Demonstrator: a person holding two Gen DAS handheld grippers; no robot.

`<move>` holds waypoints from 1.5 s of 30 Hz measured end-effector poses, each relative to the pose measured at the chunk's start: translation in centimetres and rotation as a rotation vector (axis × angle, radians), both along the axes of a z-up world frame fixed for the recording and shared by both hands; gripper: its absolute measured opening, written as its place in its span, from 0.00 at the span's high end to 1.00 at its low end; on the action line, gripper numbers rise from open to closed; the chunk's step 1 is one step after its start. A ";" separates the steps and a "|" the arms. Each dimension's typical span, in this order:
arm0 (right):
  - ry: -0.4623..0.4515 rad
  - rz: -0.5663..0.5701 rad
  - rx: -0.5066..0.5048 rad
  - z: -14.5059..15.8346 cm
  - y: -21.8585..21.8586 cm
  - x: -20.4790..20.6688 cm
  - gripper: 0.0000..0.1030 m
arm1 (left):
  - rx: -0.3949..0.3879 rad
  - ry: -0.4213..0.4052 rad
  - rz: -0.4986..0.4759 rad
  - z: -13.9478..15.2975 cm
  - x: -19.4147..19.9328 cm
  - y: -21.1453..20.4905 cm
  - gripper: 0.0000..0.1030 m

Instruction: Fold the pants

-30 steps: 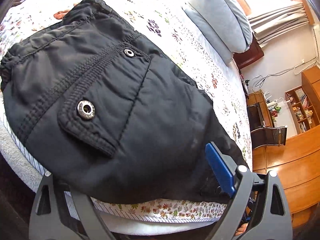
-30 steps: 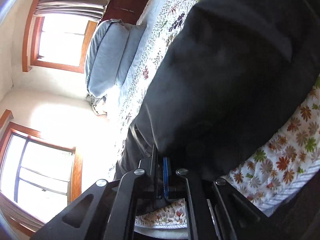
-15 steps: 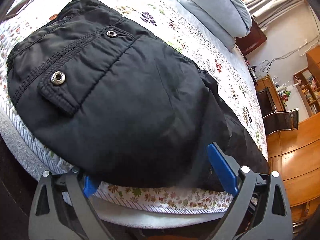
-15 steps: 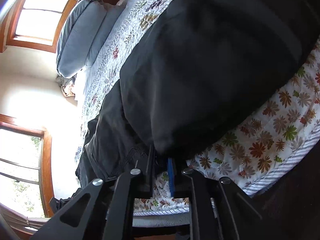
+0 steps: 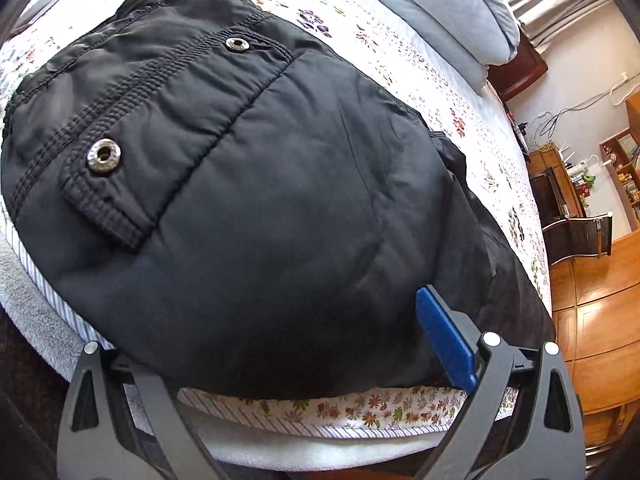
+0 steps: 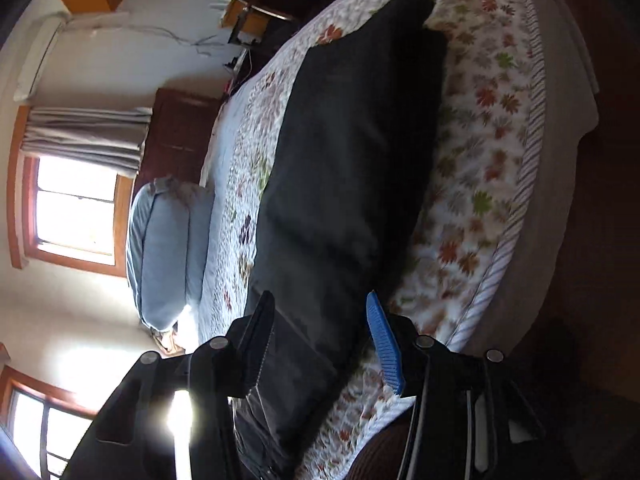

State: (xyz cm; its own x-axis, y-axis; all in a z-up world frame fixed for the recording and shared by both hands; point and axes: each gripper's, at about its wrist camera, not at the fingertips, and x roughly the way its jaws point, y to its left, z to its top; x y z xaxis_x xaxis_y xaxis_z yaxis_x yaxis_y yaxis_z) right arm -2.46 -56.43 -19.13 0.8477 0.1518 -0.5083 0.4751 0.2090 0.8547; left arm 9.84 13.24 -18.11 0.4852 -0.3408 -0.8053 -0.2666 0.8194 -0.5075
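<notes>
Black pants (image 5: 280, 200) lie folded over on the floral bedspread (image 5: 400, 52), back pocket flap with metal snaps facing up. My left gripper (image 5: 276, 360) is open, jaws wide apart at the near fold edge of the pants; its left finger is under the cloth, its blue right pad (image 5: 444, 340) beside the fabric. In the right wrist view the pants (image 6: 352, 160) stretch away along the bed edge. My right gripper (image 6: 320, 344) is open, its fingers astride the near end of the pants, holding nothing.
A grey-blue pillow (image 5: 440, 12) lies at the head of the bed. The striped bed edge (image 5: 320, 424) runs just in front of my left gripper. A chair (image 5: 580, 236), wooden shelves and floor lie to the right. Windows (image 6: 76, 208) show in the right wrist view.
My right gripper has opened and let go of the pants, and it has swung round to look along the bed edge. My left gripper moved closer in over the pants.
</notes>
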 end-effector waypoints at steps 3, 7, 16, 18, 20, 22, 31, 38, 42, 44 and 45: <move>-0.060 -0.016 0.048 -0.8 -1.0 0.3 0.52 | 0.008 0.006 0.024 0.1 -0.5 0.9 0.08; -0.047 -0.044 0.070 -2.3 -1.7 0.4 0.52 | 0.004 0.022 0.039 0.1 -0.1 1.3 0.08; -0.068 -0.056 -0.047 -1.8 -3.7 1.6 0.81 | 0.048 0.054 0.030 0.0 0.7 0.8 0.08; -0.093 -0.026 -0.113 -0.3 -4.0 2.1 0.95 | 0.050 0.058 0.033 0.1 0.8 0.8 0.08; -0.125 0.006 -0.167 1.3 -4.0 2.4 0.96 | 0.052 0.062 0.033 0.0 1.2 0.4 0.08; -0.139 0.029 -0.231 2.7 -3.8 2.9 0.96 | 0.057 0.063 0.034 -0.1 1.3 0.3 0.08; -0.031 -0.024 -0.127 -2.2 -4.6 1.0 0.73 | 0.044 0.076 0.022 0.0 2.1 -0.2 0.08; -0.041 -0.138 -0.158 -0.6 -8.0 -1.4 0.51 | 0.018 0.075 -0.025 1.4 0.8 -0.1 0.08; -0.093 -0.149 -0.070 -2.1 -10.0 -1.6 0.48 | 0.044 0.062 -0.050 2.2 -0.1 -0.2 0.08; -0.109 -0.151 -0.040 -2.9 -10.5 -1.3 0.48 | 0.053 0.061 -0.047 2.4 -0.4 0.1 0.08; -0.111 -0.148 -0.028 -3.4 -10.7 -1.2 0.48 | 0.058 0.060 -0.043 2.5 -0.5 0.3 0.08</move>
State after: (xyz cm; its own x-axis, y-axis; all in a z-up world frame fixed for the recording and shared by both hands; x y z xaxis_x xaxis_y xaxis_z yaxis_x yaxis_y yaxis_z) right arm -3.71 -67.14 -22.49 0.9109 0.0087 -0.4126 0.4054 0.1680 0.8986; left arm 9.34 13.50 -15.65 0.4218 -0.3123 -0.8512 -0.2588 0.8583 -0.4431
